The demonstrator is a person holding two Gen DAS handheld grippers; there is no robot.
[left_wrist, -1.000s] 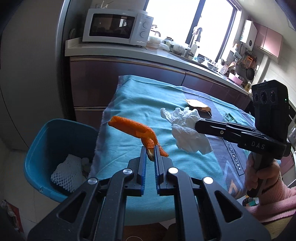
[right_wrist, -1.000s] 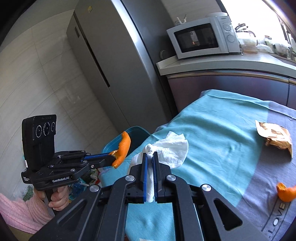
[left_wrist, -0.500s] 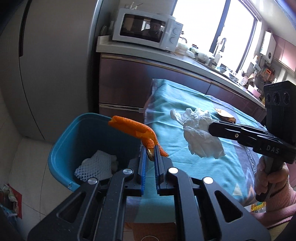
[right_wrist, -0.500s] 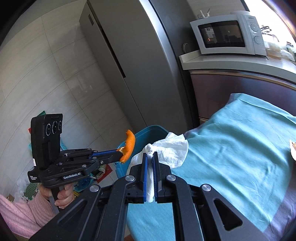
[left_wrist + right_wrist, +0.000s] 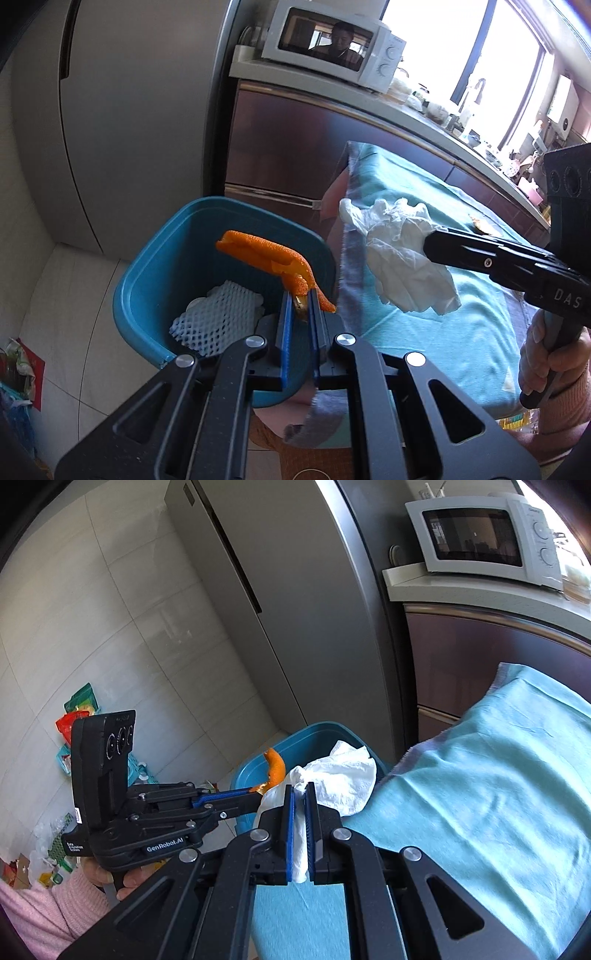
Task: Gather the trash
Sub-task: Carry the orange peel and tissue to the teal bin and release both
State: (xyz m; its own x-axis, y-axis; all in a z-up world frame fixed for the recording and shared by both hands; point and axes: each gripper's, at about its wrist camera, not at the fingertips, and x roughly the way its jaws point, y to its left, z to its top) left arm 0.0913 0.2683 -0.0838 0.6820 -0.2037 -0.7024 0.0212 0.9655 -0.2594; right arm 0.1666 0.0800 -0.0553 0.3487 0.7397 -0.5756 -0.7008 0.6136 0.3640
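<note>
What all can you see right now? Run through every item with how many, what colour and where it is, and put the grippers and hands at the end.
orange peel: one, orange, clamped in the left gripper, above the bin
tissue: one, white, crumpled, clamped in the right gripper, above the table edge
bin: one, blue, on the floor beside the table
foam net: one, white, inside the bin
tablecloth: one, teal, covering the table
microwave: one, white, on the counter
fridge: one, grey, left of the counter
wrappers: several, green and red, on the floor by the wall
left gripper: one, black with blue pads
right gripper: one, black with blue pads
right hand: one, pink sleeve, on the grip
</note>
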